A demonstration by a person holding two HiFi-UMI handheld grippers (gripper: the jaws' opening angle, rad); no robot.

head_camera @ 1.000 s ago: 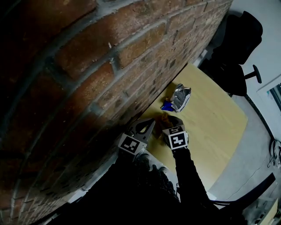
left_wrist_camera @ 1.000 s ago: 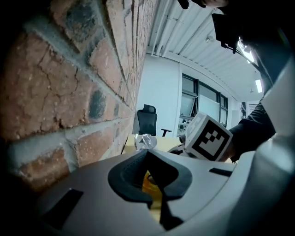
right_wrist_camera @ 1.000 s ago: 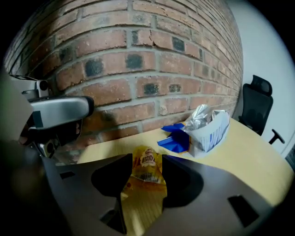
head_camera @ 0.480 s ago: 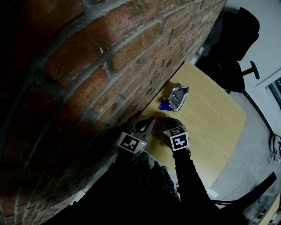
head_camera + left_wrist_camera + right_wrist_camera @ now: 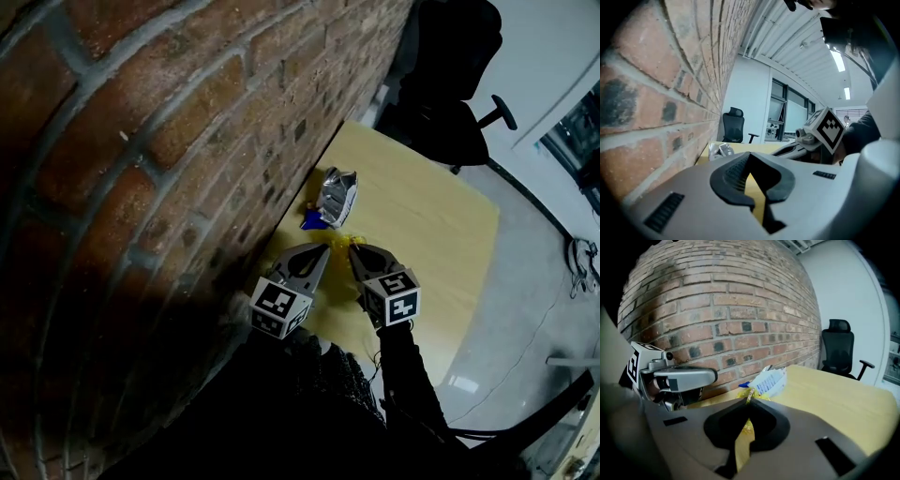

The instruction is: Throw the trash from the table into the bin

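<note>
Two grippers sit side by side over the table (image 5: 441, 244) by the brick wall (image 5: 141, 141), both tilted slightly down. The left gripper (image 5: 322, 251) is clamped on nothing; the right gripper (image 5: 355, 249) has just been closing and now pinches a yellow wrapper (image 5: 751, 393). Just beyond lie a blue wrapper (image 5: 312, 220) and a crumpled silver bag (image 5: 337, 192), print unreadable, with a black office chair (image 5: 450, 103) past the far end.

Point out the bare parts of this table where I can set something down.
Free: the wide table stretch between the silver wrapper and the floor-side edge, and the far corner by the chair. Crowded: along the brick wall, with the wrapper, a blue scrap, the left gripper and right gripper holding a yellow wrapper.
</note>
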